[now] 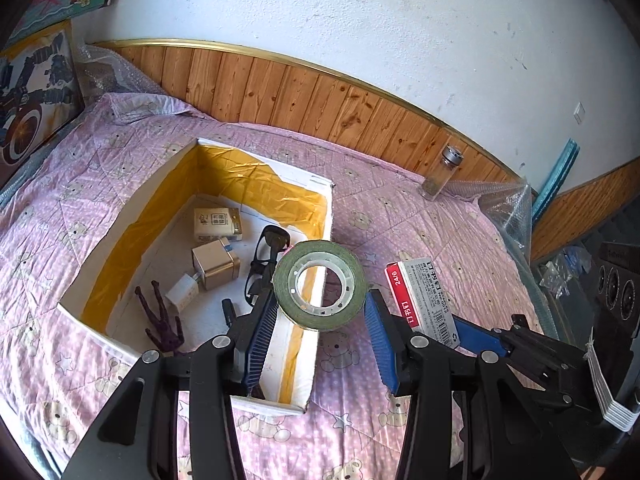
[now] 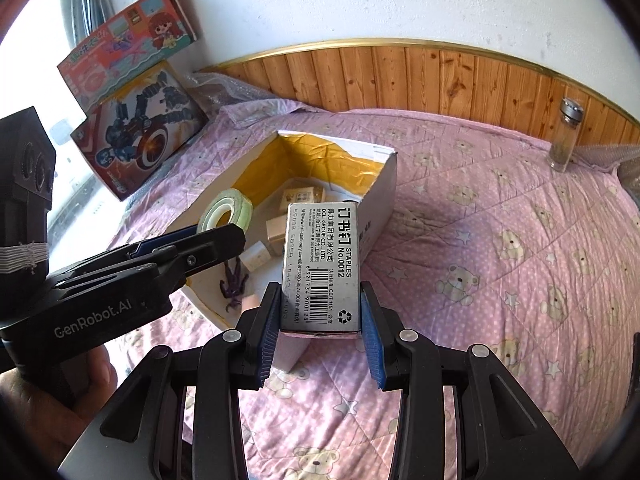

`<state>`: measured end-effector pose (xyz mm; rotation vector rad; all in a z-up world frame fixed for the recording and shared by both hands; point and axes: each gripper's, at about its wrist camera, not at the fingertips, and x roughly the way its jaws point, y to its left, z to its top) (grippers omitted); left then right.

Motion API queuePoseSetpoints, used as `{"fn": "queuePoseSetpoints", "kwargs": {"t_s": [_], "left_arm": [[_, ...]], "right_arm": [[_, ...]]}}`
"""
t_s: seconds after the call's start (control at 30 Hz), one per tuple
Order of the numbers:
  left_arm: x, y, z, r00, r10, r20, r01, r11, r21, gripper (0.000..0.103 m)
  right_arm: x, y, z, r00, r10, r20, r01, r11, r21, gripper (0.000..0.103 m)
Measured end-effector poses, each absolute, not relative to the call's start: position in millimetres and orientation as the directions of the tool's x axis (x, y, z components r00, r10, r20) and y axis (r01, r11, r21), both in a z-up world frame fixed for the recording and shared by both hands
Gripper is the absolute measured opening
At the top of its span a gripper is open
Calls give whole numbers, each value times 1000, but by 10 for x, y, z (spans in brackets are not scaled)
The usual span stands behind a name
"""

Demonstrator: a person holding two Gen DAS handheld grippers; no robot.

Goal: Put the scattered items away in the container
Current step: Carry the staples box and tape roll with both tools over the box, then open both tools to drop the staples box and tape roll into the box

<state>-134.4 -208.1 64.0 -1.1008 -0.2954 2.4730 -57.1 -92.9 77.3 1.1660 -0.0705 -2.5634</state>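
Left wrist view: the left tongs [image 1: 320,320] are wide, and the tape roll [image 1: 320,285] sits between them above the box [image 1: 120,236] rim, seeming to touch just 1 finger. It looks light, stiff and smooth, so it may slip.

Right wrist view: the right tongs [image 2: 319,322] squeeze the staple box [image 2: 320,264] by its 2 long sides. It looks small and hard, near the box [image 2: 380,196] on the bed [image 2: 500,280].

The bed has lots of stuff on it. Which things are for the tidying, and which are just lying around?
For the tidying:
- round green tape roll
- grey staples box
- white cardboard box with yellow lining

Just lying around:
- clear glass jar with metal lid
- colourful toy boxes
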Motion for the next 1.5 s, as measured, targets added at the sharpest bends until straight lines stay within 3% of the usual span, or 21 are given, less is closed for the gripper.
{"fn": "queuePoseSetpoints", "kwargs": {"t_s": [0.7, 1.5], "left_arm": [[-2025, -2819, 488, -628, 359, -690, -126, -923, -364, 47], [-3039, -2671, 59, -488, 310, -816, -121, -950, -289, 47]], "right_arm": [[-1213, -1519, 682, -563, -362, -743, 363, -916, 171, 39], [-2037, -1758, 103, -399, -352, -846, 396, -899, 188, 42]]}}
